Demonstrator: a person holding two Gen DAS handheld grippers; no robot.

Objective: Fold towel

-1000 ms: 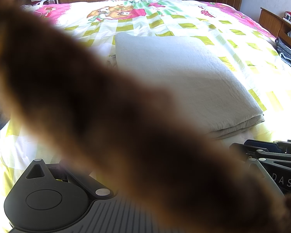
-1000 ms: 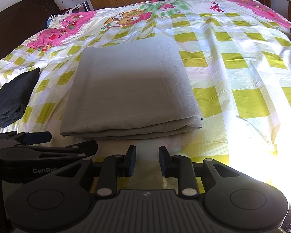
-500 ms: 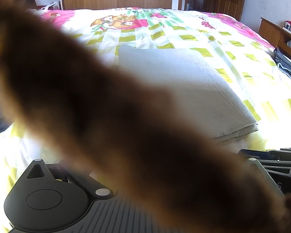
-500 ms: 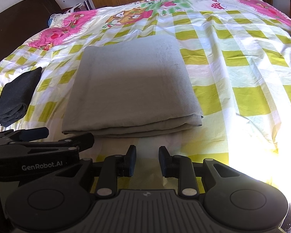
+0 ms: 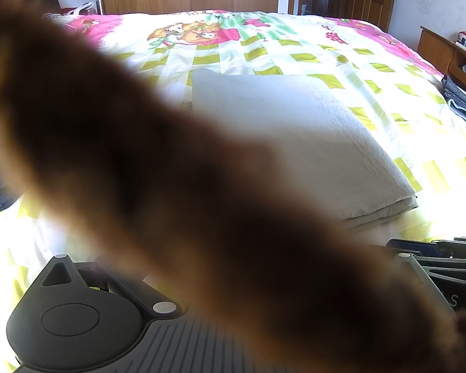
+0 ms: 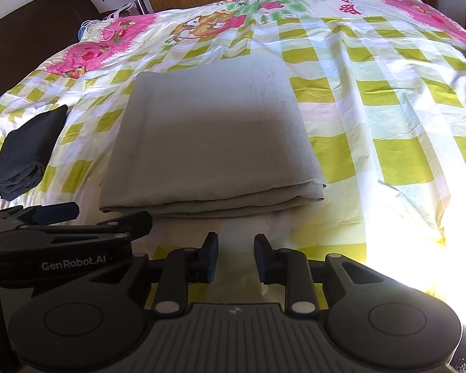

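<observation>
The grey towel [image 6: 214,143] lay folded into a thick rectangle on the bed [image 6: 388,99], flat on the yellow-and-white checked cover, its layered edges toward the cameras. The right tool [image 6: 236,258] sat just short of that near edge, apart from it, its two pads spread with nothing between them. The left tool [image 6: 68,217] rested beside it on the left, near the towel's front corner; a blurred brown shape [image 5: 202,217] covered most of its own camera, so I could not tell how its fingers stood. A rolled dark cloth [image 6: 25,155] lay on the cover left of the towel
</observation>
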